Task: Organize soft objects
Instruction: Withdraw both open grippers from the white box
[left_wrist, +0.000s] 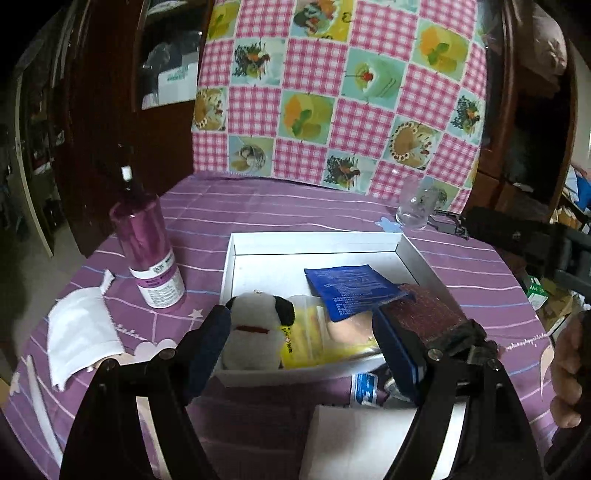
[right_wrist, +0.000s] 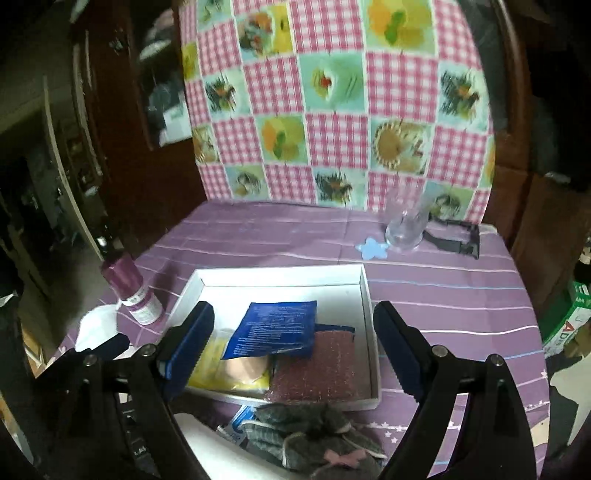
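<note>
Left wrist view
Surface: purple striped tablecloth (left_wrist: 295, 206) over a round table; checked food-print cloth (left_wrist: 332, 92) hangs behind.
Container: white box (left_wrist: 314, 240), shallow-walled, centred so both hands can reach it.
Contents: plush dog (left_wrist: 255, 332) against the near-left wall; blue pouch (left_wrist: 351, 291) overlapping a yellow packet (left_wrist: 306, 339); reddish sponge pad (left_wrist: 428, 310) along the right wall.
Left gripper (left_wrist: 295, 350): jaws spread, nothing between the pads, poised above the near wall.
Edges: purple bottle (left_wrist: 151, 254) and white folded cloth (left_wrist: 81, 332) lie left of the box; glass (left_wrist: 413, 206) stands well behind.

Right wrist view
Right gripper (right_wrist: 291, 343): jaws spread wide, empty, straddling the box's near half.
Pending item: grey socks (right_wrist: 314, 439) with a pink bow, outside the box, just before its near wall.
Open room: the far half of the box floor is bare, judged sufficient for the socks; bare tablecloth right of the box allows a free approach.
</note>
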